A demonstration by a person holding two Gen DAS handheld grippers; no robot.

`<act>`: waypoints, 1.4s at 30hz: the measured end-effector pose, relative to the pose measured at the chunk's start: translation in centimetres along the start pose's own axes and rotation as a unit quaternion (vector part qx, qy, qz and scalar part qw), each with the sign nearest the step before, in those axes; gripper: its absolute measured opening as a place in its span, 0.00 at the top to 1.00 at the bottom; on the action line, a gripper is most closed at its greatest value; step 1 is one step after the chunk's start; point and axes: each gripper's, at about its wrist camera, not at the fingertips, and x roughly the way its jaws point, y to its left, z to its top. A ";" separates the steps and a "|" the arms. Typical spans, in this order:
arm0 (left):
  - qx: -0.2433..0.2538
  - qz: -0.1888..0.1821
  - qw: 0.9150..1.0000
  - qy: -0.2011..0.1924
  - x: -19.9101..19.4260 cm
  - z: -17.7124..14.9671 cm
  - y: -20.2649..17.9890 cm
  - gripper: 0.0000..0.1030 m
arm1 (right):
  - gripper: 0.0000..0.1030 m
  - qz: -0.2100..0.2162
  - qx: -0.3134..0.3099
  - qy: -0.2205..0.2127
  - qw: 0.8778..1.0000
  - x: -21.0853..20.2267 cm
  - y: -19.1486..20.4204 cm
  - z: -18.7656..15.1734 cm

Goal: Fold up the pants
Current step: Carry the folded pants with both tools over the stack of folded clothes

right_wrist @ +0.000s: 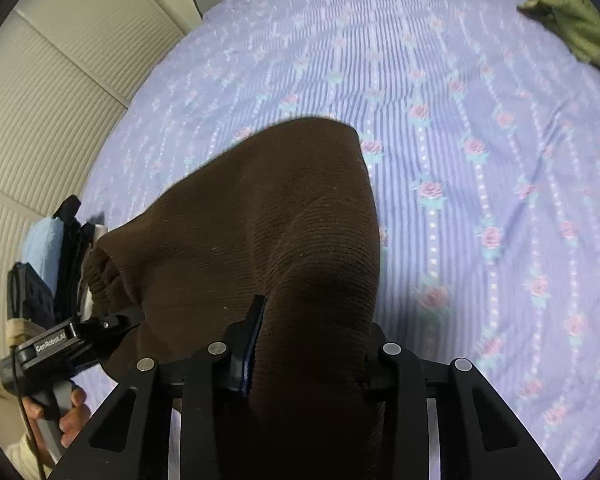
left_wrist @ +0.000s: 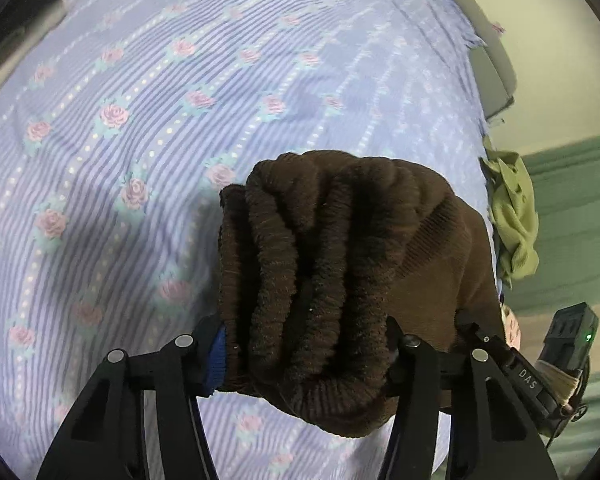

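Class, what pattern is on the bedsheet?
Lilac stripes with pink roses on the bedsheet; left wrist view.

The pants (left_wrist: 324, 280) are thick brown ribbed knit, matt and fuzzy, their gathered waistband bunching in soft ridges. Under them the bedsheet (left_wrist: 148, 128) is thin printed cotton-like cloth, matt and lightly wrinkled. Right of the pants, a green cloth (left_wrist: 512, 216) lies crumpled and matt. The left gripper (left_wrist: 304, 356) and right gripper (right_wrist: 306, 344) look like matt black plastic with dull silvery metal pins.
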 end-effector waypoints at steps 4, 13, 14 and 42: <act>0.029 -0.006 0.999 -0.015 -3.0 -2.2 -2.5 0.47 | 0.65 -0.005 -0.006 -0.025 1.000 -4.5 0.0 -1.9; 0.085 -0.018 0.993 -0.085 -12.5 -8.2 -7.8 0.47 | 0.65 0.008 -0.016 -0.086 0.996 -16.1 0.1 -7.0; 0.087 -0.021 0.992 -0.092 -13.4 -8.7 -7.8 0.47 | 0.65 0.010 -0.022 -0.093 0.995 -17.5 0.3 -7.4; 0.138 -0.023 0.958 -0.251 -35.3 -12.0 -2.0 0.47 | 0.65 0.082 -0.080 -0.199 0.973 -25.9 16.5 -11.7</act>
